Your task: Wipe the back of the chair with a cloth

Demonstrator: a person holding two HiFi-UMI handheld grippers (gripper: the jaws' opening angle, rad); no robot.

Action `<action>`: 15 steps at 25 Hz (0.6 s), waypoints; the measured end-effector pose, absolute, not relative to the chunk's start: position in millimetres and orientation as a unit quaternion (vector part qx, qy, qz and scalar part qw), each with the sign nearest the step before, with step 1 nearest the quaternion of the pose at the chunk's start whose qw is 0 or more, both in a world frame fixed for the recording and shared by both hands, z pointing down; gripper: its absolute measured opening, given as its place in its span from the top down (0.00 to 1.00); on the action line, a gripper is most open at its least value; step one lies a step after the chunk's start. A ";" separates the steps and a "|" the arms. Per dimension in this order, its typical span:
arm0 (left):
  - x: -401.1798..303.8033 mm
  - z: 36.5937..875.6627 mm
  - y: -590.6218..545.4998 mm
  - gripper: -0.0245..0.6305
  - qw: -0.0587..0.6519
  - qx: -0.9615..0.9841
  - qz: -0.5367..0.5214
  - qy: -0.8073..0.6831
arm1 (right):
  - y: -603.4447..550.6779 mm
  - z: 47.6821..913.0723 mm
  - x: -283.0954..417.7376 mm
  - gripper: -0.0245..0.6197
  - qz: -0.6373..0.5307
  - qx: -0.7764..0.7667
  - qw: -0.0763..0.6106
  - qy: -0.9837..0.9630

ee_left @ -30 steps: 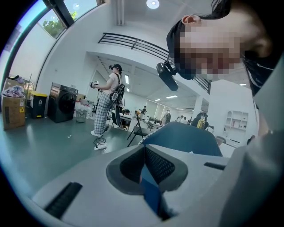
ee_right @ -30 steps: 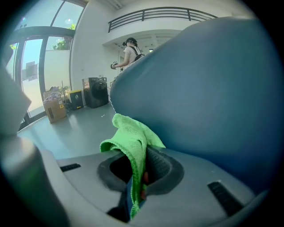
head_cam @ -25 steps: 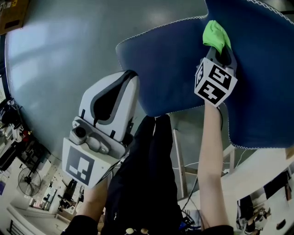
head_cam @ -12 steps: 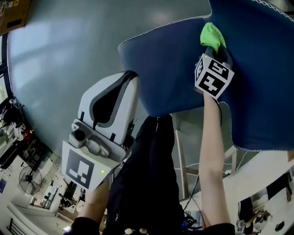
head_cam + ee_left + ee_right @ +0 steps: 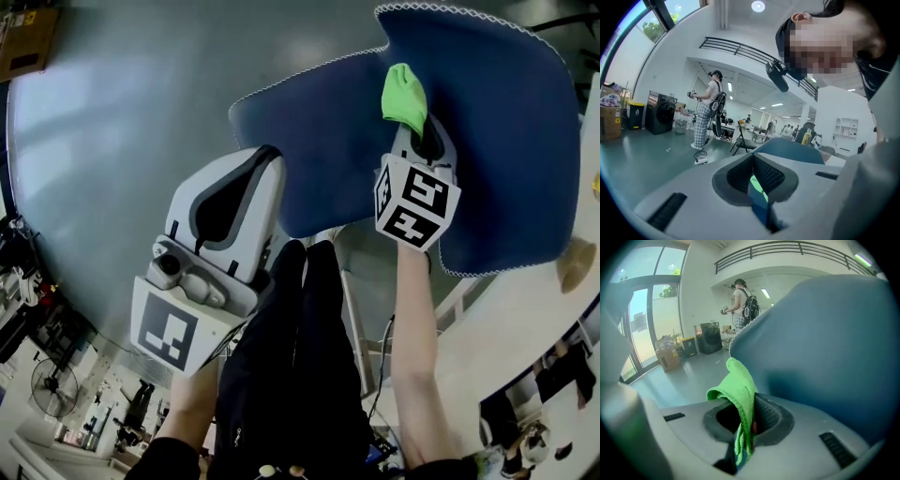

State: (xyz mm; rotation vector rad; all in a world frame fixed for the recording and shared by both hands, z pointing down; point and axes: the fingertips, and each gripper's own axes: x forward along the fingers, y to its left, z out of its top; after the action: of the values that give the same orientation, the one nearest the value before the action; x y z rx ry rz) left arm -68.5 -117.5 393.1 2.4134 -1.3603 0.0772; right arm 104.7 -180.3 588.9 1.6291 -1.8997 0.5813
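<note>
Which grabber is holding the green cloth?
The right gripper: the green cloth is pinched in its jaws, up by the blue chair back. The left gripper has shut jaws with nothing between them.

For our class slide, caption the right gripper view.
Right gripper pinches a green cloth beside the blue chair back.

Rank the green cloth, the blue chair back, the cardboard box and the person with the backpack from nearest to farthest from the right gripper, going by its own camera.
1. Green cloth: clamped in the right gripper.
2. Blue chair back: just ahead, to the right.
3. Cardboard box: on the floor, left.
4. Person with backpack: far back, centre.
</note>
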 end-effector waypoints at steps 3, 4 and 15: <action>-69.6 386.8 -123.3 0.95 0.179 0.858 0.011 -0.481 | -170.8 559.1 98.5 0.89 0.216 0.607 0.254 -0.721; -66.7 386.9 -121.8 0.95 0.178 0.859 0.012 -0.479 | -165.4 549.1 99.8 0.89 0.213 0.606 0.246 -0.726; -45.2 333.1 -123.4 0.95 0.170 0.868 -0.015 -0.467 | -146.7 388.0 132.7 0.89 0.148 0.626 0.183 -0.743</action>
State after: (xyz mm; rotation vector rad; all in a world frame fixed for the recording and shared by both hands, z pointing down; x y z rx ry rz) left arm -45.2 -123.4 333.1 2.4654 -1.3261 -0.0424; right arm 132.7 -146.7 388.0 1.7665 -2.0971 0.4180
